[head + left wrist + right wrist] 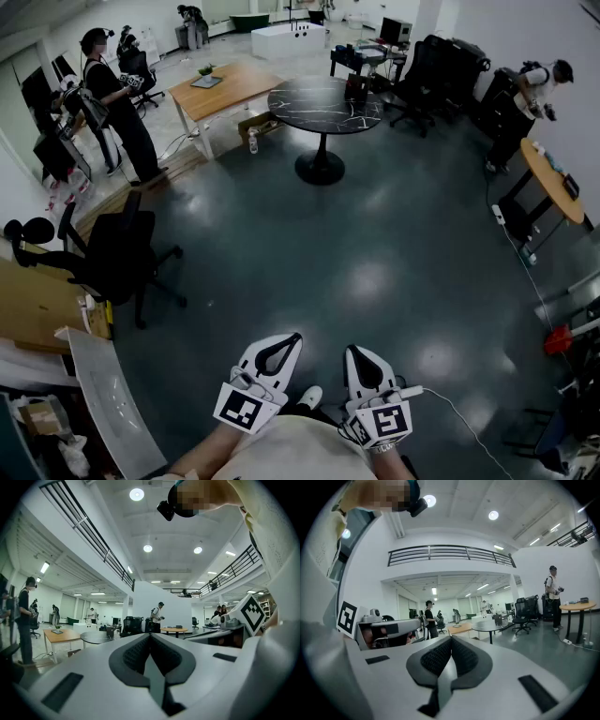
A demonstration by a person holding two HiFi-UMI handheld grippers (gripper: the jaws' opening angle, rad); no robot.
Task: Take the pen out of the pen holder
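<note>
- Left gripper (289, 345): held low and close to the person's body, over the dark floor (375, 244). Its own view shows the jaws pressed together with nothing between them (150, 637).
- Right gripper (359, 361): just beside the left one, in the same posture. Jaws likewise pressed together and empty (451, 641).
- Pen and pen holder: not in sight in any view, so their location cannot be told.
- Likely places to look: a round black counter (325, 103) and a wooden counter (225, 89), both well apart from the grippers. Whatever lies on them is too small to identify.
- Task status, as judged: not begun, since the holder must be found and approached first.
- Handling, as judged from the task alone: a pen is probably light, stiff, slim and smooth. It would slip or roll if pinched near the tip.
- Suggested hold: across the upper barrel, where it would stand clear of the holder's rim, then lift straight up.
- Risk: a light holder may tip or rise with the pen, and the spare gripper could steady its wall.
</note>
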